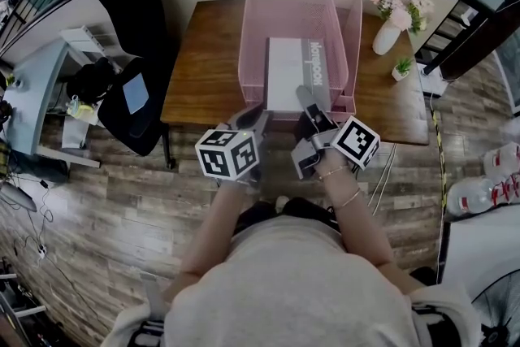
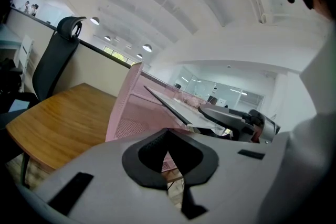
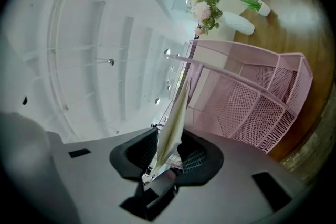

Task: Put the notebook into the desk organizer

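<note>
The notebook [image 1: 286, 73] is already inside the pink mesh desk organizer [image 1: 253, 28], between two of its dividers. Its white cover faces up, and a grey band with print runs along its right side. Its near end points toward the person. The organizer stands on the wooden counter [image 1: 203, 69], near the front edge.

The right claw [image 1: 307, 95] is at the near end of the notebook. In the right gripper view its jaws are spread, and the thin edge of the notebook [image 3: 176, 118] stands between them with a gap on each side, so the pads [image 3: 134, 152] do not press on it.

The left claw [image 1: 258, 114] is just beside the right one, in front of the organizer. In the left gripper view its jaws are almost pressed together, with only a thin slit and nothing between them.

At the right end of the counter stand a white vase with pink flowers [image 1: 388, 30] and a small potted plant [image 1: 400, 69]. A black office chair [image 1: 130, 53] is to the left of the counter.
</note>
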Tool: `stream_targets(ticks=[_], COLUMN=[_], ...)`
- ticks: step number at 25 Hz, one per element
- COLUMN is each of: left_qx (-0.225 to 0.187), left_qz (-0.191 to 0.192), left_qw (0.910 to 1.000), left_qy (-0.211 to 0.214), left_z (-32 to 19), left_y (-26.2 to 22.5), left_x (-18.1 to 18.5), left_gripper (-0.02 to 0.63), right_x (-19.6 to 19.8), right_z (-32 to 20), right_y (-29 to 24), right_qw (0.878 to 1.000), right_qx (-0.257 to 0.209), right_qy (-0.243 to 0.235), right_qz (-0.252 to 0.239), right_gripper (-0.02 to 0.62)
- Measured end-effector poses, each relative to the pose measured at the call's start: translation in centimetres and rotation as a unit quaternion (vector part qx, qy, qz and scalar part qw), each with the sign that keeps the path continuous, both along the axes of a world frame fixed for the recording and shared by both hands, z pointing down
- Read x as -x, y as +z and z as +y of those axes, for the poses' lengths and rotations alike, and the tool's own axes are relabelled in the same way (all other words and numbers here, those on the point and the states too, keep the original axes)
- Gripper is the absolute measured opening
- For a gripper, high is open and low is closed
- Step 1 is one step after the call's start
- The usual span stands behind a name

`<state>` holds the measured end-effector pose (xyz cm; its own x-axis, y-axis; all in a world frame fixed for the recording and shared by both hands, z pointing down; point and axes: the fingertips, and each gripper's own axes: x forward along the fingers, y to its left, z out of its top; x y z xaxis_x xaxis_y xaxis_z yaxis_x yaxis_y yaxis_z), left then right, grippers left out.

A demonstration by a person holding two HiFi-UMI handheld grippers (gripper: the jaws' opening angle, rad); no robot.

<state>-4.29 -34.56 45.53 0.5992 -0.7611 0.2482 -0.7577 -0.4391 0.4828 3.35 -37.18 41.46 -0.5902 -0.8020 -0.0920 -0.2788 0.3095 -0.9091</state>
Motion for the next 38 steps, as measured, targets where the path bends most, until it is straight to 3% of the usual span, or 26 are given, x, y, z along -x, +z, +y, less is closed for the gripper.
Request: stream_targets(ticks=[4, 17, 27, 38], left_qx=[0.003, 0.015, 0.016, 0.011], left_qz=[0.001, 0.010, 0.010, 0.011], left_qw=[1.0000, 0.9998, 0.9998, 0.9998], left_qy=[0.000, 0.007, 0.011, 0.012], left_z=[0.3, 1.6, 1.7, 0.6], left_y=[0.2, 0.9, 1.0, 0.5], left_x=[0.1, -0.2, -0.7, -0.9], left_gripper=[0.003, 0.003, 0.003, 0.003], right_x=[-0.6, 0.3, 0.2, 0.3], right_z=[0.4, 3.6, 4.1, 1.9], right_y=[-0.2, -0.3, 0.2, 0.7], right_qw=[1.000, 1.000, 1.000, 1.000], right_qx=[0.001, -0.006, -0.007, 0.010], right_qy=[0.014, -0.006, -0.002, -0.006], right_qz=[-0.011, -0.015, -0.023, -0.010], right_gripper=[0.137, 0.137, 0.030, 0.046])
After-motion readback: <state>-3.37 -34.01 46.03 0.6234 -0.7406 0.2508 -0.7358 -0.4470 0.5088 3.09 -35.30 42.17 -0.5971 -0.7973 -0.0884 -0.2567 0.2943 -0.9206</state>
